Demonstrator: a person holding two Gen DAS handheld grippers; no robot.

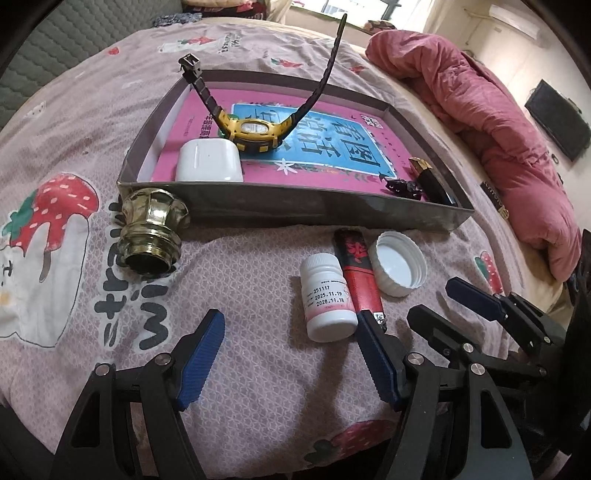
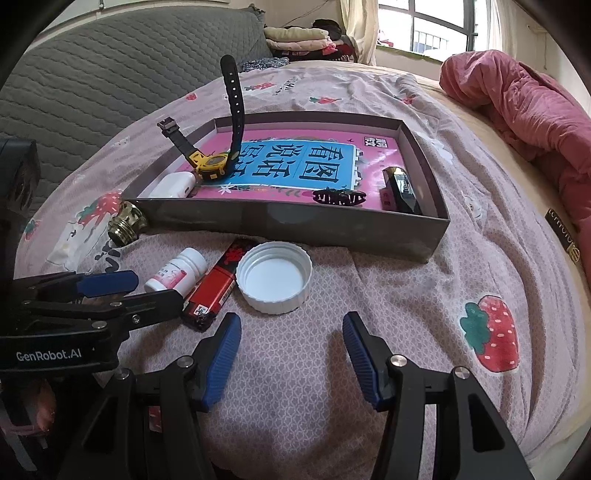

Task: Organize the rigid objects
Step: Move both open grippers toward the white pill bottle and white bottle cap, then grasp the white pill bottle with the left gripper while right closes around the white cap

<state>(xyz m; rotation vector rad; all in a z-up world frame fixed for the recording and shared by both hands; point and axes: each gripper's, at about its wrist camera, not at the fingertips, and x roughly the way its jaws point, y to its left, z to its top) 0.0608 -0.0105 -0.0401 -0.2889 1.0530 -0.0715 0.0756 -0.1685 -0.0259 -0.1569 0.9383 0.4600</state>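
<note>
A grey shallow box [image 1: 295,212] [image 2: 288,225] on the bed holds a pink-and-blue book, a yellow watch [image 1: 255,133] [image 2: 210,164], a white earbud case [image 1: 209,162] [image 2: 173,186], a black hair clip [image 2: 338,195] and a dark lipstick [image 2: 400,194]. In front of the box lie a white pill bottle [image 1: 328,299] [image 2: 177,273], a red lighter [image 1: 360,275] [image 2: 216,284], a white cap [image 1: 399,262] [image 2: 274,277] and a brass cap [image 1: 153,230] [image 2: 127,223]. My left gripper [image 1: 290,326] [image 2: 155,288] is open, just short of the bottle. My right gripper [image 2: 291,325] [image 1: 432,297] is open, just short of the white cap.
The bed is covered by a pink strawberry-print sheet [image 2: 369,350]. A red quilt [image 1: 498,129] [image 2: 528,122] is bunched along the right side. A grey padded headboard [image 2: 110,55] stands at the back left, and a window [image 2: 424,26] is behind.
</note>
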